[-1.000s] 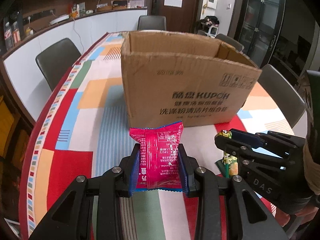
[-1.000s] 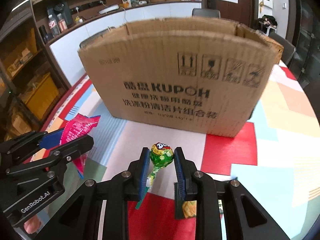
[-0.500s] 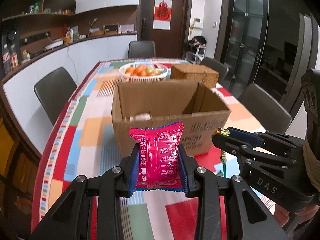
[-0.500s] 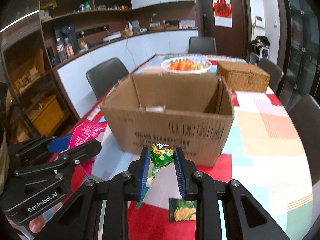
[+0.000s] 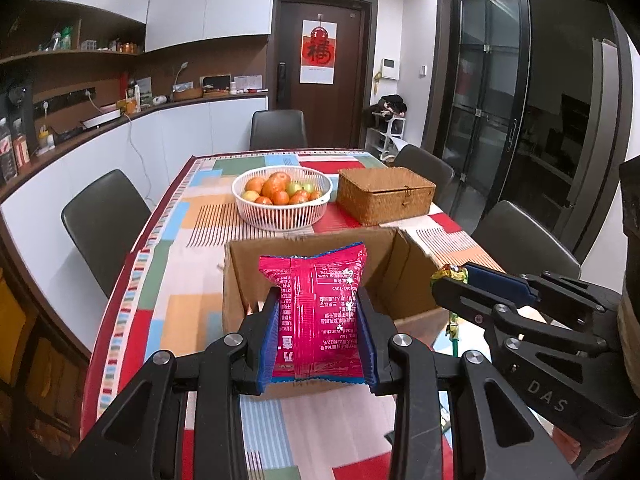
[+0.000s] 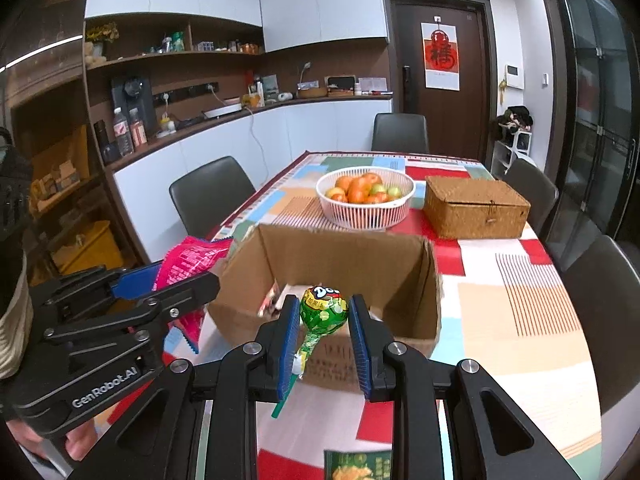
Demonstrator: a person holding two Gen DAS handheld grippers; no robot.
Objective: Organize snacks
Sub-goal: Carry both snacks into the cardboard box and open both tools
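Observation:
My left gripper is shut on a pink snack packet and holds it upright above the near wall of the open cardboard box. My right gripper is shut on a green lollipop, its stick pointing down, above the box's near wall. The left gripper with the packet shows at the left of the right wrist view. The right gripper shows at the right of the left wrist view. A packet lies inside the box.
A white basket of fruit and a wicker box stand beyond the cardboard box. A green snack packet lies on the patterned tablecloth near me. Dark chairs ring the table.
Both grippers have risen with their snacks, from table level in front of the box to above its near rim. The box's inside has come into view.

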